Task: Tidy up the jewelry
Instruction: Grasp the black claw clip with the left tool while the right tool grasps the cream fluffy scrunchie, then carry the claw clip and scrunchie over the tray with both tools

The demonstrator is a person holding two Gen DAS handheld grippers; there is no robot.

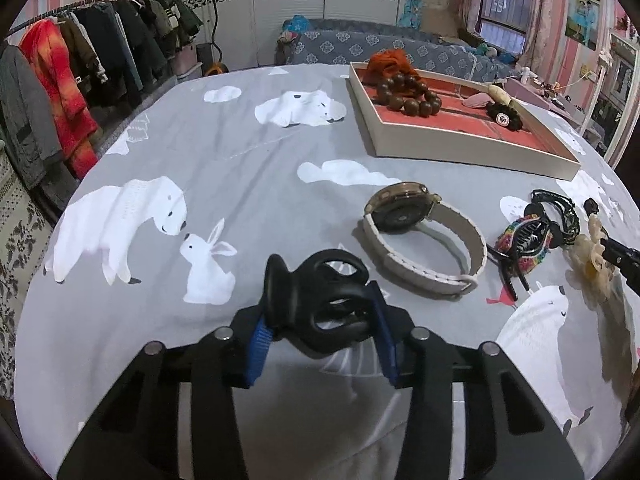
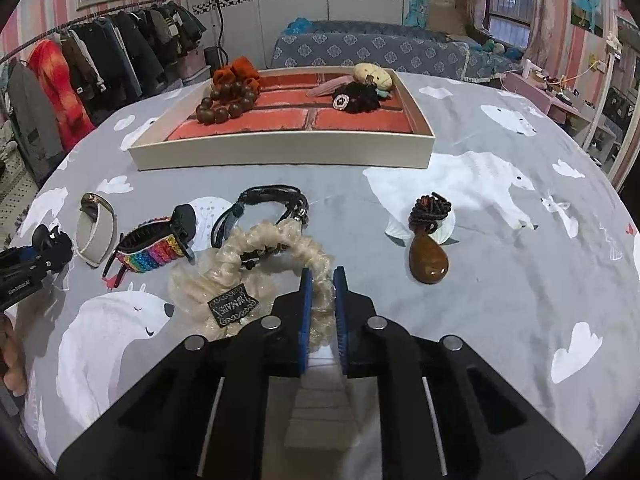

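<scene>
My left gripper (image 1: 320, 312) is shut on a black hair claw clip (image 1: 320, 300), also seen at far left in the right wrist view (image 2: 52, 246). My right gripper (image 2: 321, 280) is shut on the rim of a cream scrunchie (image 2: 248, 264) with a black label. On the bed lie a white-strap watch (image 1: 424, 232), a rainbow claw clip (image 2: 156, 248), a black cord bracelet (image 2: 272, 204) and a brown teardrop pendant (image 2: 429, 256). The tray (image 2: 280, 152) with red brick lining holds wooden beads (image 2: 226, 102), an orange scrunchie (image 2: 236, 70) and a black scrunchie (image 2: 358, 98).
The grey bedsheet (image 1: 224, 152) carries polar bear prints. A clothes rack (image 1: 80, 52) stands at the left, a blue sofa (image 2: 380, 50) behind the bed, and a pink desk (image 2: 540, 94) at the right.
</scene>
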